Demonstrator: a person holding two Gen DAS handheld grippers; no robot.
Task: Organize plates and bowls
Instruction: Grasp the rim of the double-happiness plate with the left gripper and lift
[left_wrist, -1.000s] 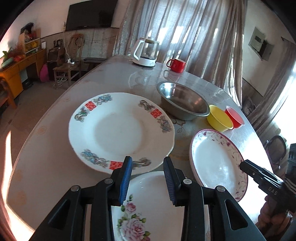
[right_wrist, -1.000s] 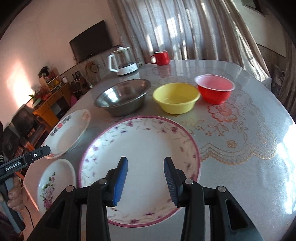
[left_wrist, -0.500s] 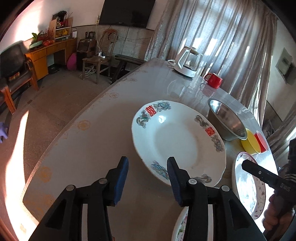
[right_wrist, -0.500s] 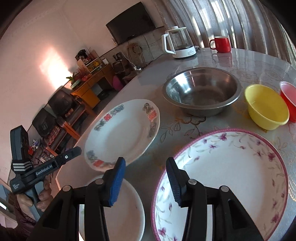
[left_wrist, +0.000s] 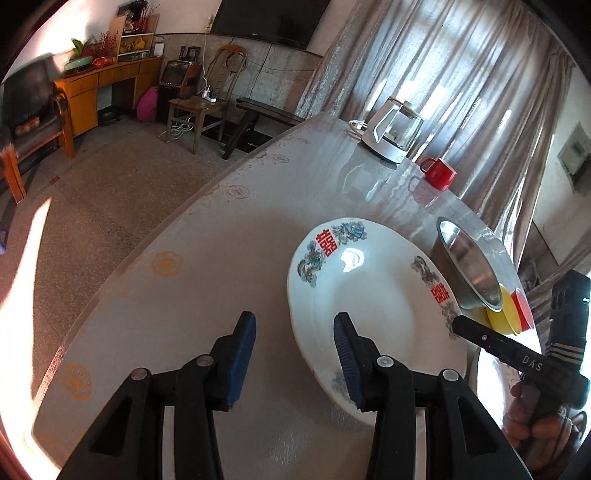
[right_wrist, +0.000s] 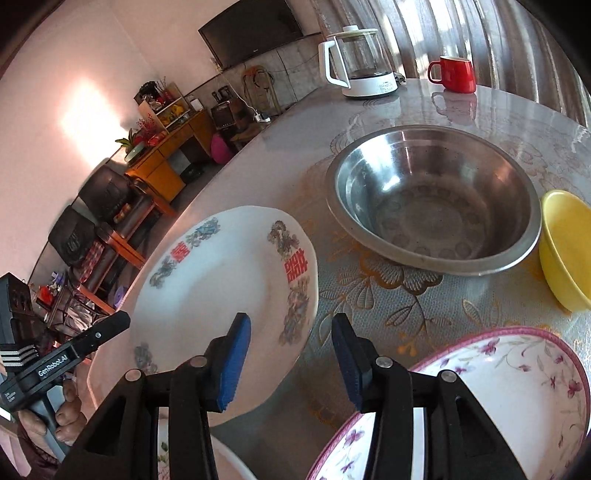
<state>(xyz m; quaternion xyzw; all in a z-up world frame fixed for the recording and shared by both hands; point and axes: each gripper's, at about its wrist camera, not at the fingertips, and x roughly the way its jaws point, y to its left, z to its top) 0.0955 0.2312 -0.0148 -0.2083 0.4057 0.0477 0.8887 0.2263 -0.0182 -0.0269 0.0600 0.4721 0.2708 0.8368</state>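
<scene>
I've got both the left gripper (left_wrist: 293, 356) and right gripper (right_wrist: 290, 360) spread wide, holding nothing, straddling opposite rims of the big white plate (left_wrist: 373, 314) flat on the table (left_wrist: 221, 258), so I'd pinch low and lift level.

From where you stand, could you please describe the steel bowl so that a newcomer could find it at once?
On the round table with the lace-patterned cover, look in front of the glass kettle and red mug. The steel bowl sits between the dragon-patterned white plate and the yellow bowl. It is the only metal dish, and the biggest bowl.
</scene>
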